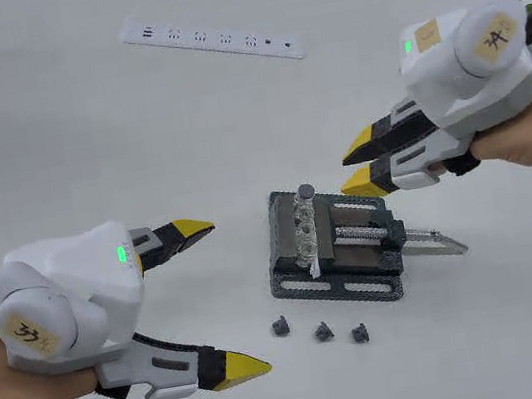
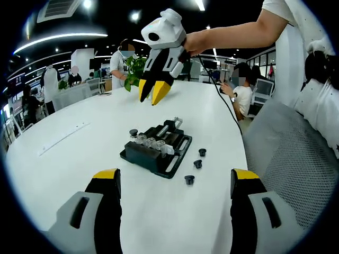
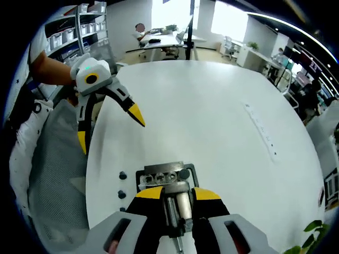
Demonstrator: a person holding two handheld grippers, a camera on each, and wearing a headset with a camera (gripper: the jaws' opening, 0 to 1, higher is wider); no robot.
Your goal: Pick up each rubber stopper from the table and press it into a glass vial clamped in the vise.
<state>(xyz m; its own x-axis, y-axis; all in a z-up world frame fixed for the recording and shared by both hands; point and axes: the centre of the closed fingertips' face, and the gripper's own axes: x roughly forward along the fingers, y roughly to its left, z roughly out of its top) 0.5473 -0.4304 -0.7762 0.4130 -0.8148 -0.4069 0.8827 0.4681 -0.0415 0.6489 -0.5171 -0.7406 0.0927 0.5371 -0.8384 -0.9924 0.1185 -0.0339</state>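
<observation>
At 6 o'clock from the vise [image 1: 354,246] sit three stoppers [image 1: 322,331]; the left gripper [image 1: 239,297], spread wide and empty, could bump one rolling away.

The left gripper [image 1: 239,297] and right gripper [image 1: 345,174] are coloured white, with black jaws tipped in yellow. A black vise [image 1: 340,249] and dark grey stoppers [image 1: 322,331] are set on a white table [image 1: 84,137].

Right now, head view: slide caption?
Open left gripper and right gripper flank the vise of vials; three stoppers lie loose nearby.
</observation>
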